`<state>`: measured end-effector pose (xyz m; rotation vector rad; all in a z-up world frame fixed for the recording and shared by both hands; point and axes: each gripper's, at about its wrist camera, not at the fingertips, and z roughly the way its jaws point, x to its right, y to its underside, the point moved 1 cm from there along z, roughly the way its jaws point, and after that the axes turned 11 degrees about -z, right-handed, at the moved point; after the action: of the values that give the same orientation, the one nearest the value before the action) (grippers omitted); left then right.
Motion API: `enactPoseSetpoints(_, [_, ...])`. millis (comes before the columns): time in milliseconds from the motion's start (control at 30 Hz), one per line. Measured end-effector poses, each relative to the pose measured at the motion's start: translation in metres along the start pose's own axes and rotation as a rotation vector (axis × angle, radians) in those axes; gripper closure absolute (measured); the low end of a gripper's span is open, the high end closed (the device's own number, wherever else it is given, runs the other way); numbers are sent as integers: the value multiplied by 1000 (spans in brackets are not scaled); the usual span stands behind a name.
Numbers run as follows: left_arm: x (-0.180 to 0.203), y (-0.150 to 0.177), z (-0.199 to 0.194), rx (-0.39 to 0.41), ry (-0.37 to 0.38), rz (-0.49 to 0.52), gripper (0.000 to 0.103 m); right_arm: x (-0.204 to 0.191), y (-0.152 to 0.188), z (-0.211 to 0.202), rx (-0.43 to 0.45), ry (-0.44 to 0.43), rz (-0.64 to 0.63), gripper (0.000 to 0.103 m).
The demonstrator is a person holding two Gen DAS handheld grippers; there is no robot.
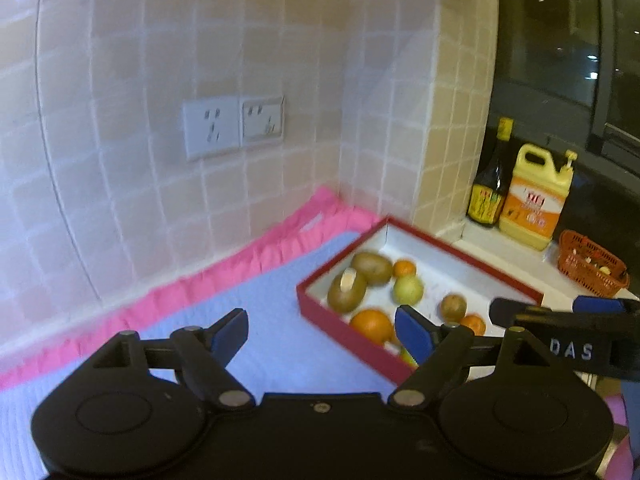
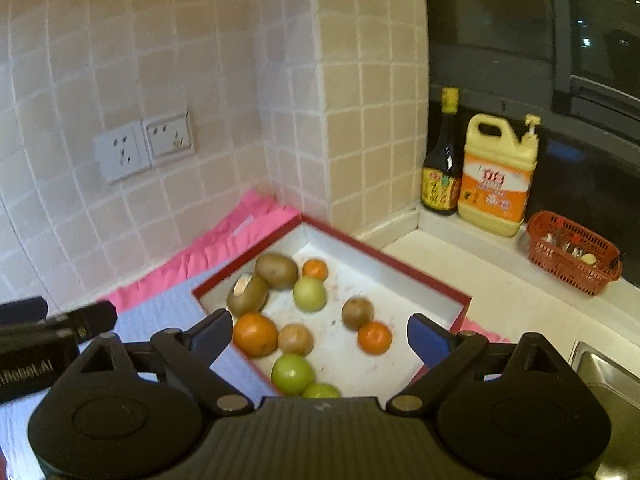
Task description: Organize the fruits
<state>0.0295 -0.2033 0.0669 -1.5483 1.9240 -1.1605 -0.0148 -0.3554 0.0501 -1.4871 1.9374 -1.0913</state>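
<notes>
Home kitchen: tiled wall (image 2: 200,60) with sockets (image 2: 144,146), sauce bottle (image 2: 442,160), detergent jug (image 2: 496,176) on ledge, sink (image 2: 608,372) corner.

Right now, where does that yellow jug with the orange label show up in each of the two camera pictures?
Left wrist view: the yellow jug stands at the right, on the ledge above the red box, beside the dark bottle.
Right wrist view: the yellow jug stands right of centre, in the upper half, again right of the dark bottle.
Shared landmark: the orange basket, just right of the jug in both.
</notes>
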Motion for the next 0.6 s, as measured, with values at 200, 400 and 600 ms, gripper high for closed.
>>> enactPoseSetpoints(200, [-14,16,12,-84,-28,-17,7,-13,2,11,-42,-20,-10,7])
enactPoseSetpoints(400, [-20,23,19,-115,-30,-15,7,-17,4,20,-77,-28,0,7])
enactPoseSetpoints(600, [-20,22,25,-131,-15,-9,7,-21,5,24,-89,-9,-1,7])
